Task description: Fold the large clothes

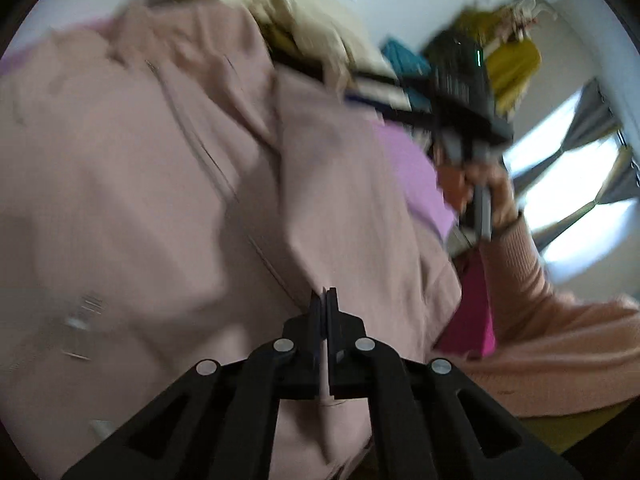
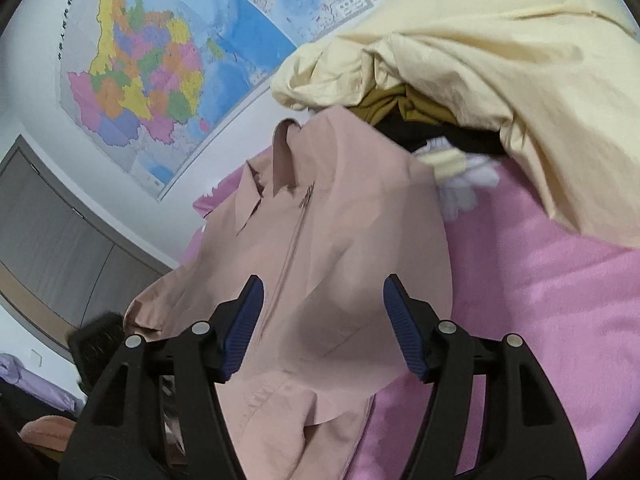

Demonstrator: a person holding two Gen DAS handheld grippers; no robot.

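Observation:
A dusty-pink zip-up jacket [image 1: 140, 200] lies spread on a pink sheet [image 1: 412, 168]. My left gripper [image 1: 325, 294] is shut on a fold of the jacket's edge near the zipper, and a strip of the cloth shows between its jaws. In the right wrist view the jacket [image 2: 340, 220] lies collar away, zipper running down towards me. My right gripper [image 2: 323, 284] hangs open just above the jacket's lower front, its blue pads [image 2: 244, 328] wide apart and holding nothing. The left wrist view shows the right gripper [image 1: 468, 92] blurred, held by a hand [image 1: 488, 192].
A heap of cream cloth [image 2: 500, 60] with olive, black and white garments under it sits beyond the jacket on the sheet [image 2: 540, 280]. Maps [image 2: 160, 60] hang on the wall behind. A person's peach sleeve [image 1: 540, 320] and a bright window [image 1: 572, 200] are at right.

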